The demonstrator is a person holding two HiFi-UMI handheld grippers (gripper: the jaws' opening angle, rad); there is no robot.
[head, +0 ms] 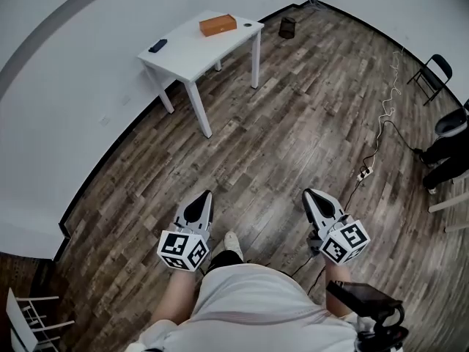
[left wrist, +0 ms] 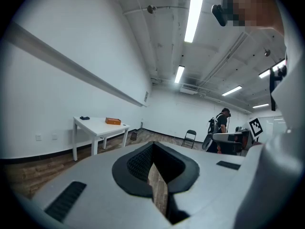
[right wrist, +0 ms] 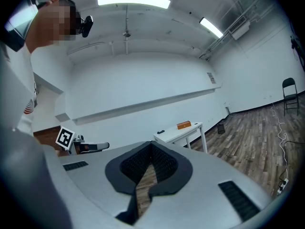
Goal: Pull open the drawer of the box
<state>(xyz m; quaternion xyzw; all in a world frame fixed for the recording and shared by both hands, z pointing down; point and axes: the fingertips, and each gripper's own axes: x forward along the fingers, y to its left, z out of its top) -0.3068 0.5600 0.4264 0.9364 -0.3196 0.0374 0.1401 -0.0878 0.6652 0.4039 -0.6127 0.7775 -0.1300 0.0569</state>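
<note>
The box (head: pixel 218 25) is a small orange one lying on a white table (head: pixel 190 57) far across the room; no drawer detail shows at this distance. It also appears small in the left gripper view as the box (left wrist: pixel 113 121) and in the right gripper view as the box (right wrist: pixel 184 125). My left gripper (head: pixel 204 196) and right gripper (head: pixel 308 194) hang side by side over the wood floor, close to my body and well short of the table. Both are shut with nothing between the jaws, as the left gripper (left wrist: pixel 155 175) and right gripper (right wrist: pixel 145 173) views show.
A black remote (head: pixel 157 45) and a small dark object (head: pixel 248 25) share the table. A black bin (head: pixel 287 27) stands by the far wall. A cable with a power strip (head: pixel 364 173) runs along the floor at right, near a folding chair (head: pixel 432 75). Another person (left wrist: pixel 221 123) stands far off.
</note>
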